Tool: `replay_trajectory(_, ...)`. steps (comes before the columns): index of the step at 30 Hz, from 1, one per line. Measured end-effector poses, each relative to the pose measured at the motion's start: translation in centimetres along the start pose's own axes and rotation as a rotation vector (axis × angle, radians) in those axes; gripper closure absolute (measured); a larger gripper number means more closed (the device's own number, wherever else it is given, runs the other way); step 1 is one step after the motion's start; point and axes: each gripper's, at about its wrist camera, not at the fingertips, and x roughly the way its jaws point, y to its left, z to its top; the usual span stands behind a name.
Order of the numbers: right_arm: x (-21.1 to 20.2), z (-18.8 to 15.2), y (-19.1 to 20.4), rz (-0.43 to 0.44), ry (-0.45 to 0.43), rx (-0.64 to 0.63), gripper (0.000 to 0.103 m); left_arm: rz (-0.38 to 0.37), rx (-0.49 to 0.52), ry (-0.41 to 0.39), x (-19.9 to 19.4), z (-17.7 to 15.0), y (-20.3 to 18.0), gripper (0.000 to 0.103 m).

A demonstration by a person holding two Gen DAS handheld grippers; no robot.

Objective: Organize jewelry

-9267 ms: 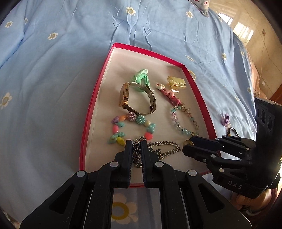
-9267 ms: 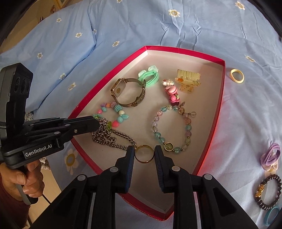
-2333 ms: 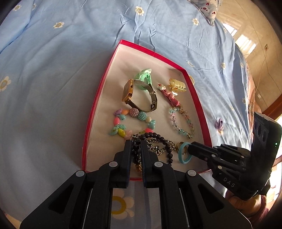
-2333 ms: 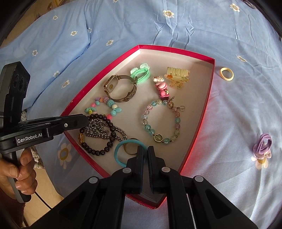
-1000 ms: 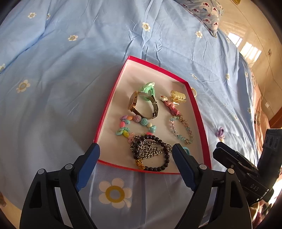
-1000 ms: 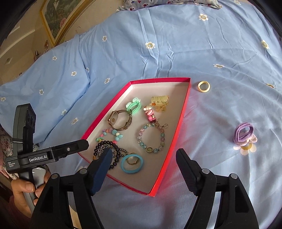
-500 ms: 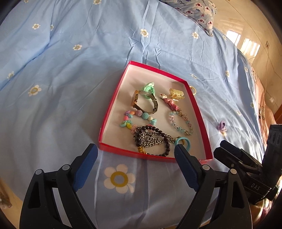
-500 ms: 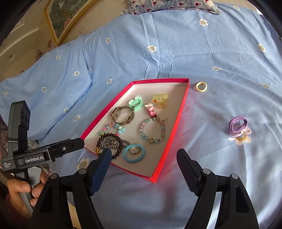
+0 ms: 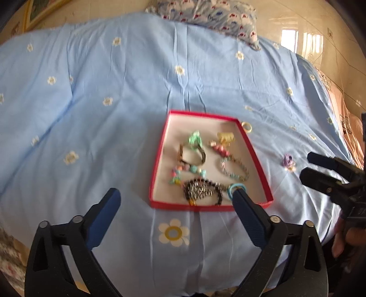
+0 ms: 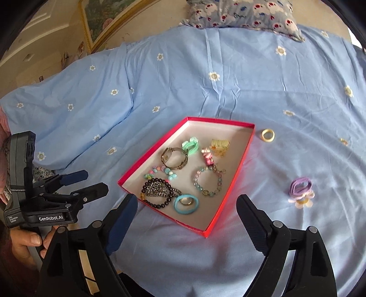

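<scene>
Right wrist view: the right hand-held gripper (image 10: 186,209) and left hand-held gripper (image 9: 175,202) hang wide and empty, jaws just opened further. Jewelry fills the red tray (image 10: 243,157) on the bed (image 10: 160,96); a purple hair tie (image 10: 300,186) and yellow ring (image 10: 268,135) lie outside.

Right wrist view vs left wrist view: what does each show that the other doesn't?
Only the right wrist view: the left gripper from outside, open and empty, with the hand holding it, a framed picture on the wall, and a gold ring lying inside the blue ring.

Only the left wrist view: the right gripper from outside, open, and a bright reflection on the wall at right.

Both: the red tray of jewelry on the blue bedspread, with the yellow ring and purple hair tie outside it, and the pillow.
</scene>
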Motion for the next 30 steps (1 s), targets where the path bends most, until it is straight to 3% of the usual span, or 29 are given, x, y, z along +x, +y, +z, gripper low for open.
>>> replay_trajectory(2, -1.3, 1.2, 0.5, 0.002, -0.036, -0.028, 0.002, 0.023, 0.009, -0.050, -1.1, 0.5, -0.2, 0.000)
replay_trajectory(5, -2.3, 1.9, 0.8, -0.003, -0.085, -0.045, 0.000, 0.066, 0.012, -0.056, -1.0, 0.3, -0.4, 0.000)
replay_trajectory(16, 1.3, -3.9, 0.4, -0.030, -0.007, -0.034, 0.000, 0.120, -0.016, 0.008, 1.2, -4.2, -0.9, 0.000)
replay_trajectory(30, 2.0, -5.7, 0.6, -0.038, 0.007, -0.027, 0.000, 0.161, -0.004, 0.013, 1.5, -5.6, -1.2, 0.000)
